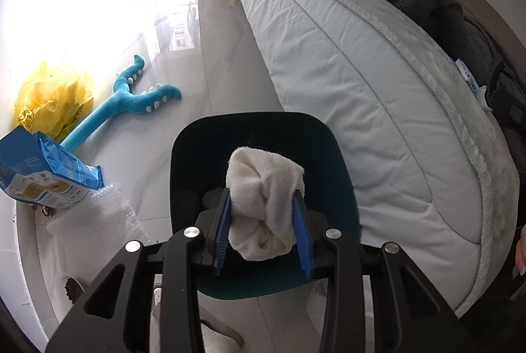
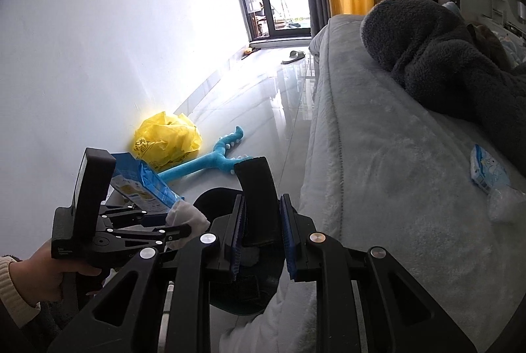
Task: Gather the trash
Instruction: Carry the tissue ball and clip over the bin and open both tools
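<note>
My left gripper point(image 1: 263, 208) is shut on a crumpled white tissue wad point(image 1: 263, 205) and holds it over the open dark teal trash bin point(image 1: 338, 175) on the floor by the bed. The wad also shows in the right wrist view point(image 2: 185, 216), with the left gripper point(image 2: 184, 226) seen from the side. My right gripper point(image 2: 261, 215) is shut on the black handle point(image 2: 258, 205) of the bin point(image 2: 210, 205), which stands upright between its blue pads. A blue and white tissue packet point(image 2: 490, 174) lies on the bed.
A blue snack bag point(image 1: 42, 175), bubble wrap point(image 1: 105, 215), a yellow plastic bag point(image 1: 52, 96) and a teal plush toy point(image 1: 125, 100) lie on the glossy floor by the wall. The white quilted bed point(image 1: 361, 73) with a grey blanket point(image 2: 443, 57) fills the right side.
</note>
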`<state>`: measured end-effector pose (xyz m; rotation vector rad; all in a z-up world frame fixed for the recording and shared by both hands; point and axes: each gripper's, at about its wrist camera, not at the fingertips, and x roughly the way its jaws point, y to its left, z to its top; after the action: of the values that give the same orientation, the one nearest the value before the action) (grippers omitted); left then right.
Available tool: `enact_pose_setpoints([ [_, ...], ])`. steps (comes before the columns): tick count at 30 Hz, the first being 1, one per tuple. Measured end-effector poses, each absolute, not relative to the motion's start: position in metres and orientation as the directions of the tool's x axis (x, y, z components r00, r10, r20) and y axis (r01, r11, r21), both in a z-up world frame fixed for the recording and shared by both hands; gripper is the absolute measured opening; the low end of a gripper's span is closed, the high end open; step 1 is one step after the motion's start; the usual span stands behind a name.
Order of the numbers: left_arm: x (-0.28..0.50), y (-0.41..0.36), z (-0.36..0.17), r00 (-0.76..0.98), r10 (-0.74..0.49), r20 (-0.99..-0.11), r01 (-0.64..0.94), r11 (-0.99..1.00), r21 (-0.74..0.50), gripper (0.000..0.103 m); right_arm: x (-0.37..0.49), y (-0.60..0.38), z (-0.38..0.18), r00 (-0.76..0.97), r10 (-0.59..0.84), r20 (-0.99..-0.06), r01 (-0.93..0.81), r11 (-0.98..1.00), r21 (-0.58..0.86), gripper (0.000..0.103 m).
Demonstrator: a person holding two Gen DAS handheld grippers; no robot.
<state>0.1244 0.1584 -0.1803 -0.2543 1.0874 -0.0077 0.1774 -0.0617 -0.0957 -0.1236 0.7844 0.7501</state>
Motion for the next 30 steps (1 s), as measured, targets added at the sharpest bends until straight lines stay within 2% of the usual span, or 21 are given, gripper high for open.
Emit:
enact_pose_setpoints([
  [6, 0.119, 0.171, -0.196, 0.406, -0.161, -0.899, -0.139, 0.962, -0.235, 0.043, 0.175, -0.043, -0.103, 0.439, 0.573, -0.692, -0.675, 0.718, 0.168, 0.022],
  [12, 0.114, 0.184, -0.205, 0.364, -0.161, -0.917, -0.173, 0.956, -0.236, 0.058, 0.174, -0.02, -0.123, 0.357, 0.587, -0.727, -0.699, 0.684, 0.208, 0.022],
  [14, 0.112, 0.187, -0.204, 0.367, -0.162, -0.916, -0.174, 0.955, -0.239, 0.068, 0.173, -0.013, -0.129, 0.341, 0.584, -0.737, -0.704, 0.678, 0.211, 0.022],
  [23, 0.103, 0.214, -0.189, 0.437, -0.139, -0.889, -0.204, 0.947, -0.248, 0.074, 0.174, 0.013, -0.154, 0.286, 0.557, -0.779, -0.7, 0.677, 0.227, 0.022],
  [30, 0.097, 0.226, -0.174, 0.504, -0.118, -0.856, -0.202, 0.947, -0.25, 0.074, 0.174, 0.034, -0.178, 0.233, 0.528, -0.817, -0.696, 0.677, 0.238, 0.022],
])
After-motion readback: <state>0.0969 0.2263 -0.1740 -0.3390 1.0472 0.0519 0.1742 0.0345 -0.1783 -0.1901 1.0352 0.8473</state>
